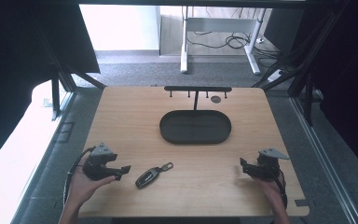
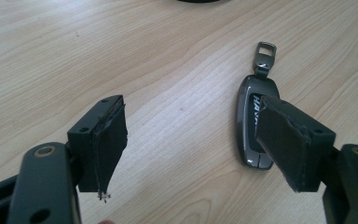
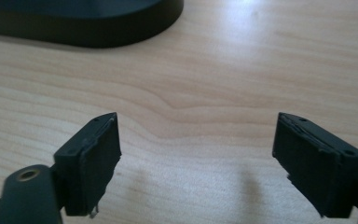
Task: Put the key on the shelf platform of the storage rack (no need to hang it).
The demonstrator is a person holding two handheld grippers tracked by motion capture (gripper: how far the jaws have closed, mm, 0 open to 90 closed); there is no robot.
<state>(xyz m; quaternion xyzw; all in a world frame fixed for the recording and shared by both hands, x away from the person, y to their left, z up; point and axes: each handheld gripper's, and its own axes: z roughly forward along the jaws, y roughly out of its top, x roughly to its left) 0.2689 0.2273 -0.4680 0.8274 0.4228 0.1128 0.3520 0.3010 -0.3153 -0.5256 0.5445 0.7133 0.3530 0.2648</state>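
The key fob (image 1: 148, 178) lies flat on the counter (image 1: 130, 121) just beside the left gripper (image 1: 123, 170), off its wide-open, empty fingers (image 2: 107, 144), long axis slanting toward the tray (image 1: 195, 127), while the right gripper (image 1: 243, 164), likewise open and empty, sits well apart.

One key fob (image 1: 148, 177), one oval tray (image 1: 168, 128), one hook rack (image 1: 197, 88), two tongs, left (image 1: 125, 170) and right (image 1: 243, 163)
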